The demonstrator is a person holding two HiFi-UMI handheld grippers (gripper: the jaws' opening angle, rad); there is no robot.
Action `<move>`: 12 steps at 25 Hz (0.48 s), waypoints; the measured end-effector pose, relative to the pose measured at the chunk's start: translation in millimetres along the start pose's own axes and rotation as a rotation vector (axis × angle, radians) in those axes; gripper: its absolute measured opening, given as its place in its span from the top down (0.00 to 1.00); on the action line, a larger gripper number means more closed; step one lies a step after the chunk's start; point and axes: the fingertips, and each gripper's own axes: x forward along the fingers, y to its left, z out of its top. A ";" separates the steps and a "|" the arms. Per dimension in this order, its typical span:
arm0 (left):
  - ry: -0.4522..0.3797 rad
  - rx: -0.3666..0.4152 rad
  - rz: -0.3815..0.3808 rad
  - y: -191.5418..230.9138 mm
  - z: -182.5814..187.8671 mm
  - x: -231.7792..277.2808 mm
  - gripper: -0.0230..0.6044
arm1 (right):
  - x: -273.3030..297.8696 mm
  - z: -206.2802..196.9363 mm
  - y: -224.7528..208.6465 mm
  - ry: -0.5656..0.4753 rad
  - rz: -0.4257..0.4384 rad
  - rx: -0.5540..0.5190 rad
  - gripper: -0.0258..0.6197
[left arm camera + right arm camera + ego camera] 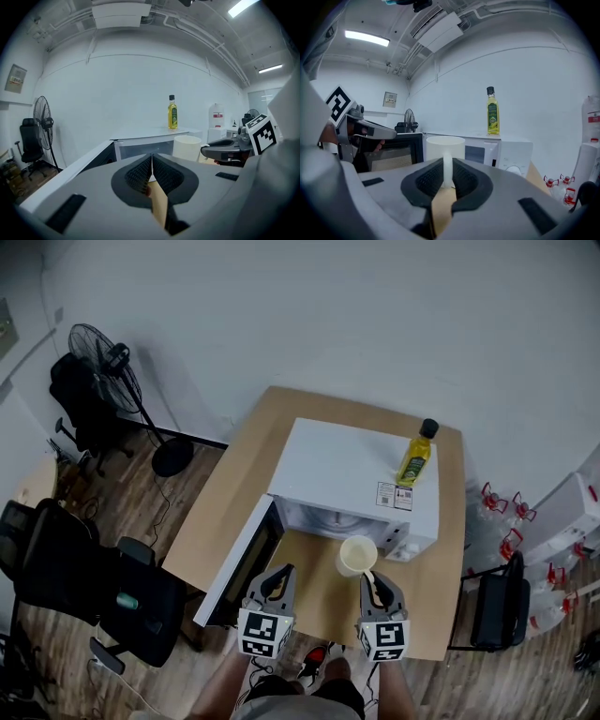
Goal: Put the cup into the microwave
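Note:
A cream cup hangs in front of the open white microwave, just outside its cavity. My right gripper is shut on the cup's handle; in the right gripper view the handle stands pinched between the pads, with the cup beyond. The microwave door is swung out to the left. My left gripper hovers beside that door, jaws shut with nothing between them. From the left gripper view the cup and the right gripper show to the right.
A yellow oil bottle stands on top of the microwave. The wooden table carries the microwave. A floor fan and black office chairs are at the left; a black chair and water jugs at the right.

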 end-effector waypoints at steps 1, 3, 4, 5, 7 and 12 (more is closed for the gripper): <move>0.004 -0.006 0.006 1.7 -0.8 2.3 0.92 | 5.7 -1.4 0.5 0.004 0.009 -0.004 0.89; 0.013 -0.016 0.018 4.2 -4.6 7.1 0.92 | 16.2 -5.2 1.4 0.013 0.028 -0.011 0.89; 0.019 -0.019 0.024 5.5 -7.6 9.9 0.92 | 21.4 -7.5 1.7 0.017 0.037 -0.013 0.89; 0.024 -0.022 0.029 6.8 -10.8 12.8 0.92 | 26.5 -9.9 1.7 0.021 0.044 -0.013 0.89; 0.037 -0.029 0.037 9.1 -17.2 18.7 0.92 | 36.3 -14.7 1.5 0.030 0.057 -0.013 0.89; 0.054 -0.049 0.059 18.5 -23.1 35.5 0.92 | 63.3 -24.6 -1.0 0.051 0.085 -0.016 0.89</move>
